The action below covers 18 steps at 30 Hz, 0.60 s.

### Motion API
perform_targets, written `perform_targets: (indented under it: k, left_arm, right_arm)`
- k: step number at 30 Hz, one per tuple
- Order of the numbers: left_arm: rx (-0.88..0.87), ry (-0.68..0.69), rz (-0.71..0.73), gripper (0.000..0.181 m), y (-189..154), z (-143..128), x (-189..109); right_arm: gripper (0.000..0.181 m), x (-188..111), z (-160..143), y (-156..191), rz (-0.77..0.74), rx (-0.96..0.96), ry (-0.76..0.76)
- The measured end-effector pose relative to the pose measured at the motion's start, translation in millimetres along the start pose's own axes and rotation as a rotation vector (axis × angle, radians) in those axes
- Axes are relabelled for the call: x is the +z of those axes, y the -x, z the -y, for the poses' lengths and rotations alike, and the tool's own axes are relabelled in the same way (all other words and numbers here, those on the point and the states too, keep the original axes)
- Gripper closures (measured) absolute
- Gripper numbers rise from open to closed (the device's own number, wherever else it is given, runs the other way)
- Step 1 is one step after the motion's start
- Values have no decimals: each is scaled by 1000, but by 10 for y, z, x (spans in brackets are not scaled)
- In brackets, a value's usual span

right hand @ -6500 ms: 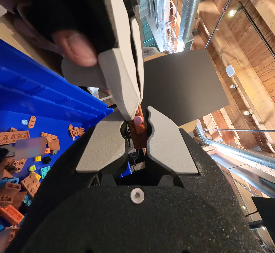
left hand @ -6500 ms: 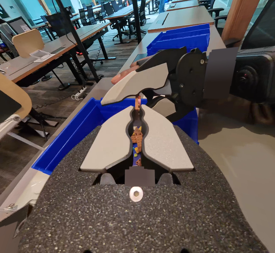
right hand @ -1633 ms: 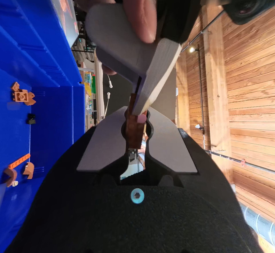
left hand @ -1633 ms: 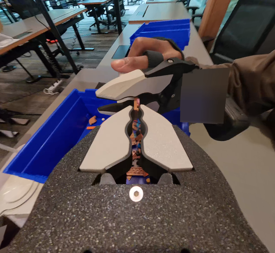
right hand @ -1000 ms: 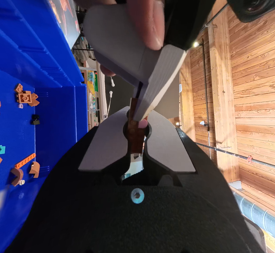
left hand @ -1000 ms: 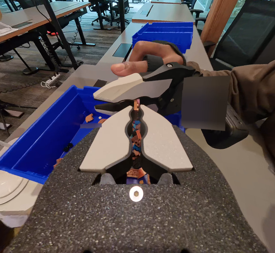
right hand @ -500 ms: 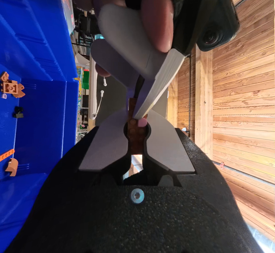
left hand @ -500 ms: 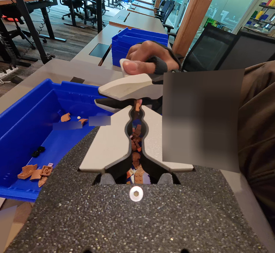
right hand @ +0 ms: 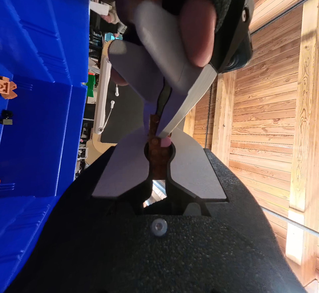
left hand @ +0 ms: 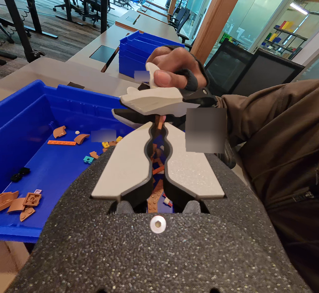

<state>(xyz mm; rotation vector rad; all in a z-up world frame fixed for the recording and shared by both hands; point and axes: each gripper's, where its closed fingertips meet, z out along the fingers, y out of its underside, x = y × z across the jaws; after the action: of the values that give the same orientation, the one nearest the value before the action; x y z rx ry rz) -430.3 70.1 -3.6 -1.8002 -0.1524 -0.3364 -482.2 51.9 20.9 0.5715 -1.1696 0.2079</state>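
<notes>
My left gripper is shut on the edge of a thin brown studded plate that carries a small pink round piece. My right gripper is shut on the same brown plate, which lies lengthwise between its fingers, with the pink piece near its tips. The two grippers meet crosswise above a blue bin. In the left wrist view the right gripper comes in from the right, held by a hand. In the right wrist view the left gripper reaches down from above.
The blue bin holds loose bricks: an orange long plate, brown curved pieces, a teal piece and black pieces. A stack of blue bins stands farther back on the grey table. A brown sleeve fills the right. The grippers' ends are close to 5 cm from one another.
Both grippers have stayed shut on the brown plate. The held pair has swung to the right over the bin, so more of the bin floor and its bricks shows at the left.
</notes>
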Motion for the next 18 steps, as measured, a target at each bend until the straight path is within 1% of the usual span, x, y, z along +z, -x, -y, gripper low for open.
perform_targets:
  k: [18]
  left_arm:
    - [-68,13,-80,175,-40,-25,-6]
  right_arm:
    - [173,-24,36,-54,-62,-70,-17]
